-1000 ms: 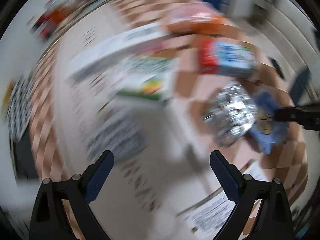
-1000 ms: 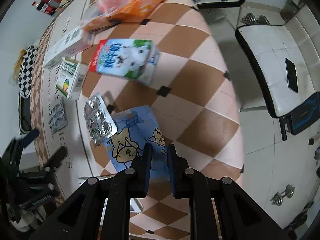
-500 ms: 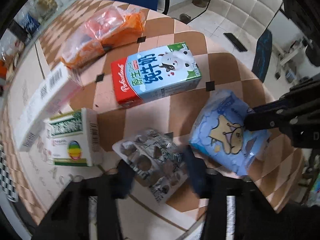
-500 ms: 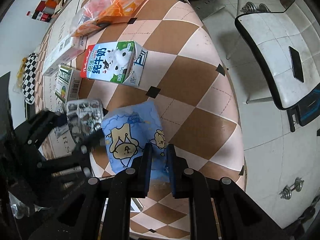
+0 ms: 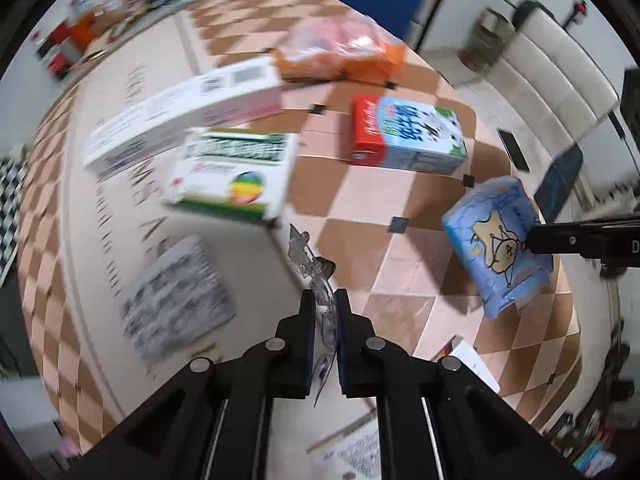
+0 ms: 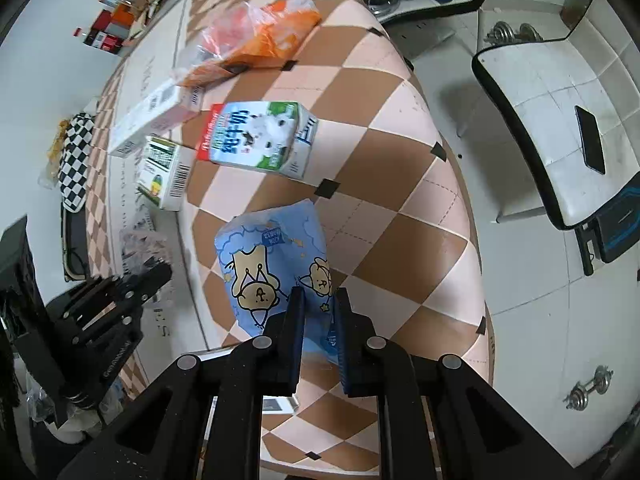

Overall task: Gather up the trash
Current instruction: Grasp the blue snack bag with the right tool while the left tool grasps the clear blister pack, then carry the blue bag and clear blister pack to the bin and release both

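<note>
brown and pale pink checks cover the table (image 6: 400, 128), which carries scattered rubbish. a milk carton (image 6: 256, 136) lies on its side near the middle, its long axis running across the table. beside it, toward the left edge, lie a green and white medicine box (image 6: 162, 172) and a longer white box (image 6: 148, 120). an orange plastic bag (image 6: 256, 46) sits further back. a printed leaflet (image 5: 176, 296), blurred, lies flat near the left edge.

left gripper (image 5: 325, 300) has just been closing and is clenched on a silver blister pack (image 5: 310, 262), held edge-on between the jaws, its long axis pointing away from the camera and its crumpled end sticking out beyond the fingertips, lifted clear of the table.

right gripper (image 6: 318, 300) is clenched on the lower edge of a blue tissue pack (image 6: 272, 264) printed with cartoon bears, which hangs above the table's near right corner, its long axis pointing away from the jaws. nothing lies between the two grippers.

beyond the table's right edge stands a white chair (image 6: 560, 120) with a phone (image 6: 590, 144) on its seat.
</note>
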### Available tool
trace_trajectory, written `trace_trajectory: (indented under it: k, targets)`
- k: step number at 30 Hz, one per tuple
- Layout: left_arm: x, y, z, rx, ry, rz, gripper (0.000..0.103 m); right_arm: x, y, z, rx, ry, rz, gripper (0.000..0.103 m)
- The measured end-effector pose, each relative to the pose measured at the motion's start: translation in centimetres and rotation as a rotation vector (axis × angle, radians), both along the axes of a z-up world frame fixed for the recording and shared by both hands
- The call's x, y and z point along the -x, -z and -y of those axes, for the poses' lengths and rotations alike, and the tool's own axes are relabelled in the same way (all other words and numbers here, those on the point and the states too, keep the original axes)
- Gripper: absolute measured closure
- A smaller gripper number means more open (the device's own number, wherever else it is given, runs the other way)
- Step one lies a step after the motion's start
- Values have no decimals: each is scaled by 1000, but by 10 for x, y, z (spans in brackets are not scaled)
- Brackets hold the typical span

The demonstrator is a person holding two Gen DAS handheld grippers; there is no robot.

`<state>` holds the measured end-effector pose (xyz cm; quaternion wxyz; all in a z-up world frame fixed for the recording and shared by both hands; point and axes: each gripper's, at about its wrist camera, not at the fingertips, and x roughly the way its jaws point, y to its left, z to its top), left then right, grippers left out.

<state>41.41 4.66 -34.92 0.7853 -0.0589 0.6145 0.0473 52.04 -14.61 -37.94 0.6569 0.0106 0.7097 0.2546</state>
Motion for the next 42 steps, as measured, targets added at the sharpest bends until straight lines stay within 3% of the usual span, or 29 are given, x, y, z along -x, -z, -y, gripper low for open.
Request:
trace_trajectory:
  k: [4, 11, 18, 23, 27, 31, 36, 42]
  targets:
    - [31, -27, -18, -11, -98, 44, 97, 12, -12, 4, -27, 10, 23, 88]
    - [97, -61, -8, -52, -201, 107, 97, 65, -41, 20, -80, 26, 56, 88]
    - [202, -78, 11, -29, -251, 154, 97, 172, -68, 46, -102, 14, 108, 88]
    - [282, -62, 36, 20, -289, 129, 97, 264, -65, 72, -85, 20, 111, 88]
    - [336, -22, 54, 79, -324, 52, 97, 332, -31, 91, -38, 34, 59, 88]
    - [370, 46, 69, 146, -348, -67, 97, 385, 36, 102, 43, 35, -33, 88]
    - [378, 133, 80, 194, -366, -156, 96, 421, 137, 105, 136, 35, -96, 88]
    - [369, 251, 76, 252, -423, -228, 96, 436, 264, 103, 157, 85, -184, 88]
